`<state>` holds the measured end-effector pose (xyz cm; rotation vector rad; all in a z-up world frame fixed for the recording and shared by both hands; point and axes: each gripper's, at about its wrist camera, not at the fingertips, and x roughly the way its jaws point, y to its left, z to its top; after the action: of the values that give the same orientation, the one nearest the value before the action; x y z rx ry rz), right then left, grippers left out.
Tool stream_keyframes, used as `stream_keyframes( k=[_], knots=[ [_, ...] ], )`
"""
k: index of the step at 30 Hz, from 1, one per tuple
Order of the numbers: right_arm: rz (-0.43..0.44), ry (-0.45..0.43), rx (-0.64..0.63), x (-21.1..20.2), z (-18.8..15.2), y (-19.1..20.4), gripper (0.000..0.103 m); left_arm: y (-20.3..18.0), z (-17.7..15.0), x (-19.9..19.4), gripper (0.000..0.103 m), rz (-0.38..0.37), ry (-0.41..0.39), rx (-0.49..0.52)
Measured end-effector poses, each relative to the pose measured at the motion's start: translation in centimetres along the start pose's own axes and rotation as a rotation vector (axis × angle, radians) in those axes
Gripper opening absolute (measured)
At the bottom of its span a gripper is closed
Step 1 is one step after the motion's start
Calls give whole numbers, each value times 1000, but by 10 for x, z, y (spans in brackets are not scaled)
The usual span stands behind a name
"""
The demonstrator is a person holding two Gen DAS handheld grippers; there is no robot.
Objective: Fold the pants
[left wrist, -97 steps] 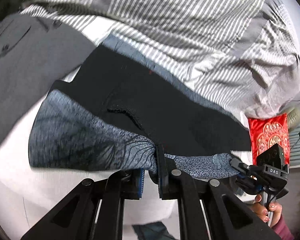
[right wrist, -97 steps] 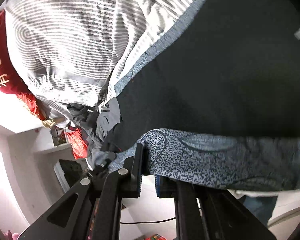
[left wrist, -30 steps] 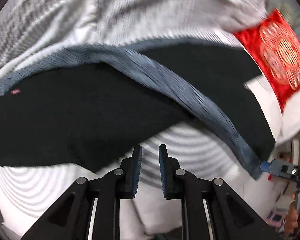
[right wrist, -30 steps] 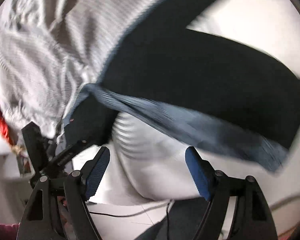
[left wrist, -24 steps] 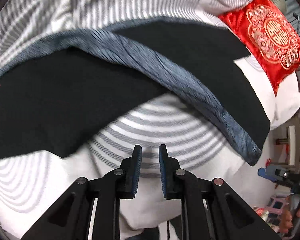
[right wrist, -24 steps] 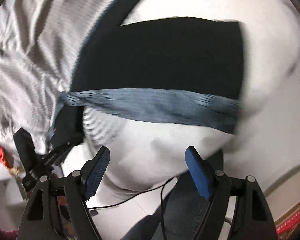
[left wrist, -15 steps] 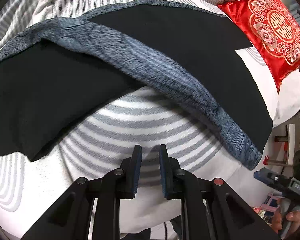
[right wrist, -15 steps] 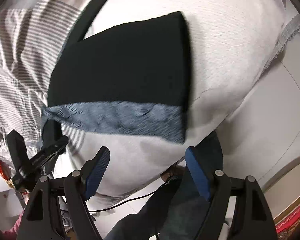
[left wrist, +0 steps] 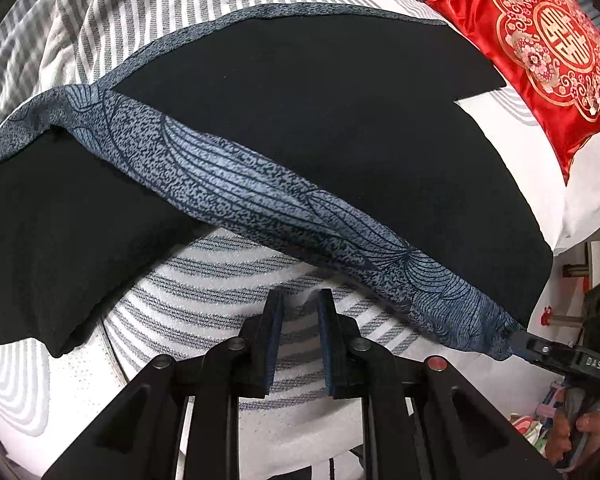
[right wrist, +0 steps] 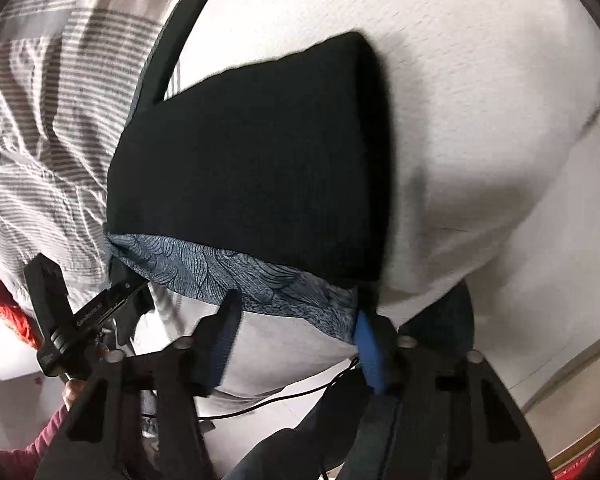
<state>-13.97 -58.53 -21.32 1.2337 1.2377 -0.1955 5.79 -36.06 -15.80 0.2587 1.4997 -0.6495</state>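
Black pants (left wrist: pixel 340 120) with a blue patterned band (left wrist: pixel 260 200) lie spread on the bed. My left gripper (left wrist: pixel 300 304) is shut with nothing in it, over the striped sheet just short of the band. The right wrist view shows the pants (right wrist: pixel 252 152) folded, with the band (right wrist: pixel 260 280) along the near edge. My right gripper (right wrist: pixel 296 308) straddles the band's near corner. Its jaws are closing and its pads are still apart from the cloth. In the left wrist view the right gripper (left wrist: pixel 520 342) sits at the band's end, and the left gripper (right wrist: pixel 138 286) shows in the right wrist view.
A red embroidered cushion (left wrist: pixel 548 48) lies beyond the pants at the right. A grey striped duvet (right wrist: pixel 40 120) is bunched behind them. The white mattress (right wrist: pixel 460 120) drops off near me, with a cable (right wrist: pixel 260 404) on the floor below. A hand (left wrist: pixel 580 432) holds the right gripper.
Both grippers, earlier shut on the band, have let it go. The right gripper has come down to the band's corner and its jaws have narrowed. The left gripper has sunk toward the sheet.
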Motion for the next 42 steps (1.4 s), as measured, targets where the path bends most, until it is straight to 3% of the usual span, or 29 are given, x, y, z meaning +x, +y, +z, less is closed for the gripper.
stream_keyframes(
  k=[1, 2, 3, 9, 14, 17, 29, 32, 34, 36, 37, 42],
  knots=[
    [11, 10, 4, 2, 0, 1, 37, -3, 2, 2, 18, -1, 0, 2],
    [34, 25, 16, 5, 1, 1, 10, -5, 4, 2, 18, -7, 0, 1],
    [47, 34, 28, 5, 1, 1, 5, -6, 5, 2, 18, -17, 0, -1],
    [207, 8, 15, -26, 11, 23, 3, -15, 16, -13, 17, -94, -37, -6],
    [235, -22, -25, -48, 25, 40, 3, -17, 28, -30, 17, -104, -73, -24],
    [213, -4, -43, -44, 29, 41, 3, -20, 30, -30, 18, -19, -76, 7],
    [141, 98, -27, -15, 21, 25, 8, -12, 32, 9, 18, 57, 58, -59],
    [137, 105, -18, -10, 19, 20, 20, -11, 33, 12, 18, 53, 44, -70],
    [135, 112, -21, -6, 18, 19, 27, -13, 33, 13, 29, 46, 42, -64],
    [137, 77, -29, -3, 17, 20, 32, -20, 35, 16, 103, -101, 31, -53],
    [137, 80, -33, -1, 16, 21, 33, -24, 35, 23, 102, -127, 55, -47],
    [136, 80, -51, 1, 15, 24, 32, -47, 46, 36, 102, 50, 138, 29]
  ],
)
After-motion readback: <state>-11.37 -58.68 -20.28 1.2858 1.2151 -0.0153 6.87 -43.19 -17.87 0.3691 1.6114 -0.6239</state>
